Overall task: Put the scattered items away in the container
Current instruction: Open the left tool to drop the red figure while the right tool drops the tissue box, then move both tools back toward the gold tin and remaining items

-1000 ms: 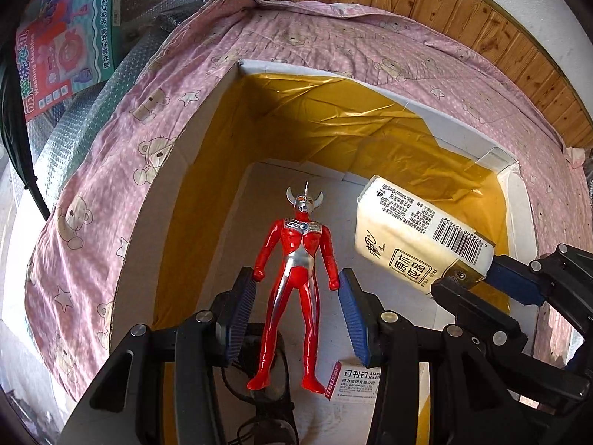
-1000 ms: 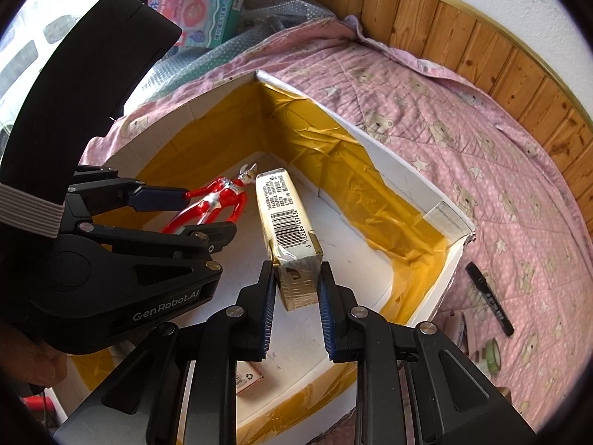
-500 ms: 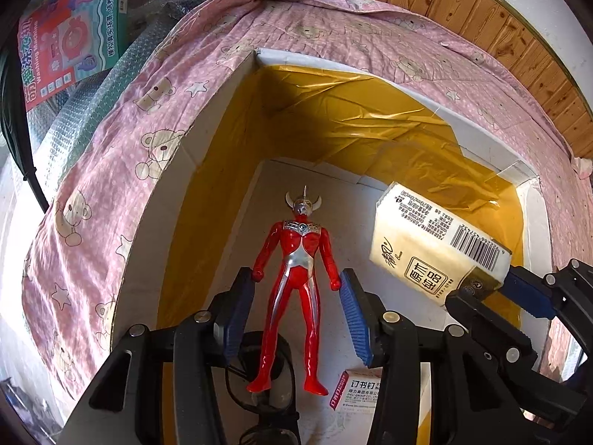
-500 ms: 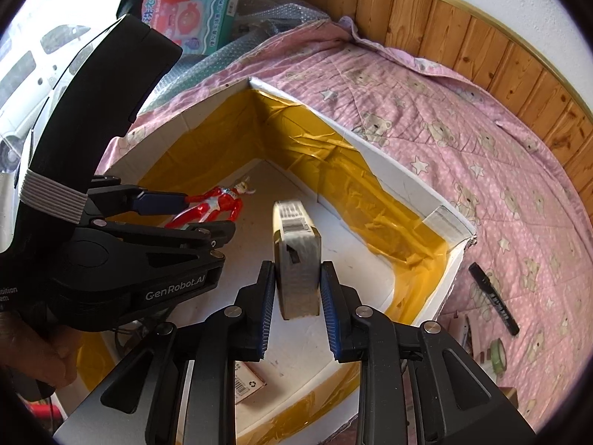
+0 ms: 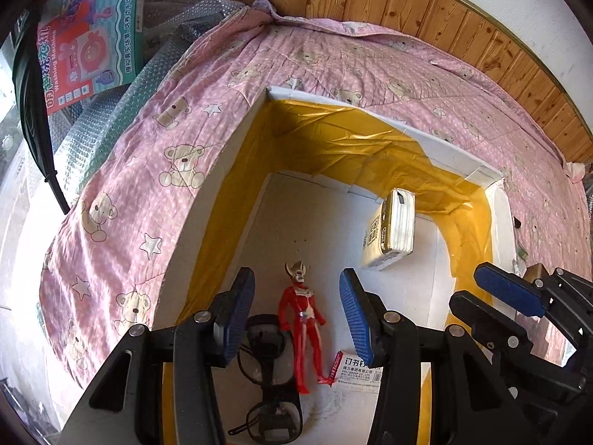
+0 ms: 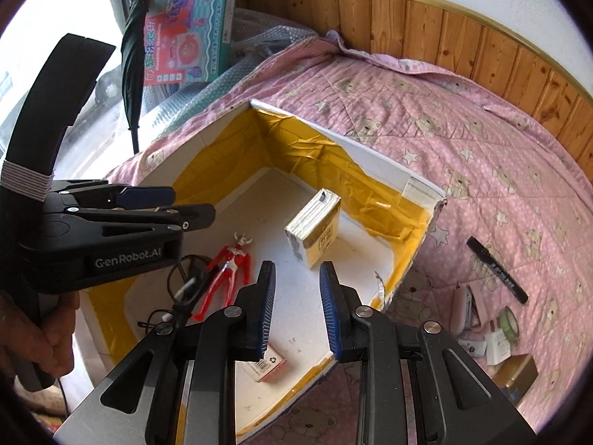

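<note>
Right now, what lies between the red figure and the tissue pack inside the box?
Nothing: in the right wrist view, only bare white box floor separates the red figure from the tissue pack.

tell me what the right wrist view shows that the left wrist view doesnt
Only the right wrist view shows the items left on the quilt: a black marker, a green tape roll and a brown box, plus the hand holding the left tool. Only the left wrist view shows the glasses clearly. Both show the container, red figure, tissue pack and small staple box, with both tools open.
</note>
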`<state>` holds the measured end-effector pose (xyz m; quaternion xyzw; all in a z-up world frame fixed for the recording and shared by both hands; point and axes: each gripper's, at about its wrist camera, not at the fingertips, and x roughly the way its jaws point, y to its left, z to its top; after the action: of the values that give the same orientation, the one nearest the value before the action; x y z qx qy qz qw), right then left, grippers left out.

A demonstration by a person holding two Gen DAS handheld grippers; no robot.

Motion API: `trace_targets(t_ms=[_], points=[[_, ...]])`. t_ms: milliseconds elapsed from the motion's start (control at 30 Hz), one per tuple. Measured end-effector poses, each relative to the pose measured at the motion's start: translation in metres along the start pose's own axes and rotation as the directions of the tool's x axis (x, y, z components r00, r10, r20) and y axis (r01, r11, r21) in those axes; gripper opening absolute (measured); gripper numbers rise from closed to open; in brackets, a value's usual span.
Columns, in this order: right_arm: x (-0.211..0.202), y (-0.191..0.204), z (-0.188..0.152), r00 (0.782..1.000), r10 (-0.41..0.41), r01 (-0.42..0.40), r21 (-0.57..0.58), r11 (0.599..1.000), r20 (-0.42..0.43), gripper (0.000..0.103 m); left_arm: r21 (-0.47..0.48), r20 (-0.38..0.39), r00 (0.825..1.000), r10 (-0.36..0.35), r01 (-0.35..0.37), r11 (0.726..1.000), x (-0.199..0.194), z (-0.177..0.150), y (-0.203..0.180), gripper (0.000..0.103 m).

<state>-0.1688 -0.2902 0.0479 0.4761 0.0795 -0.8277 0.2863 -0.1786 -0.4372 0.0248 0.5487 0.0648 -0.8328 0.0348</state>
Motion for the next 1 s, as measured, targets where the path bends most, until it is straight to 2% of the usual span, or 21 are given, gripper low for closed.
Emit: trace_targets(t_ms=[233,533,700,1000], points=[[-0.039,-0.014,-0.038,0.990,0.110,-0.121,0.127,0.984,0.091,0.027,-0.027,0.080,0.997,-0.015,0.017,0.999,-0.047,-0.019,0.006,0.049],[-0.068,-0.017,-0.093,0.964,0.204,-0.242,0.235,0.942,0.172,0.027,0.024,0.158,0.986,-0.046,0.043,0.999,-0.091,-0.067,-0.027,0.053],[-0.085,-0.023,-0.124,0.955,0.207,-0.262,0.276,0.925,0.211,0.028,0.063,0.178,0.983,-0.052,0.042,0.997,-0.105,-0.097,-0.052,0.053],[-0.113,-0.040,-0.159,0.952,0.180,-0.249,0.288,0.925,0.246,0.028,0.102,0.197,0.977,-0.079,0.060,0.993,-0.121,-0.143,-0.100,0.056]])
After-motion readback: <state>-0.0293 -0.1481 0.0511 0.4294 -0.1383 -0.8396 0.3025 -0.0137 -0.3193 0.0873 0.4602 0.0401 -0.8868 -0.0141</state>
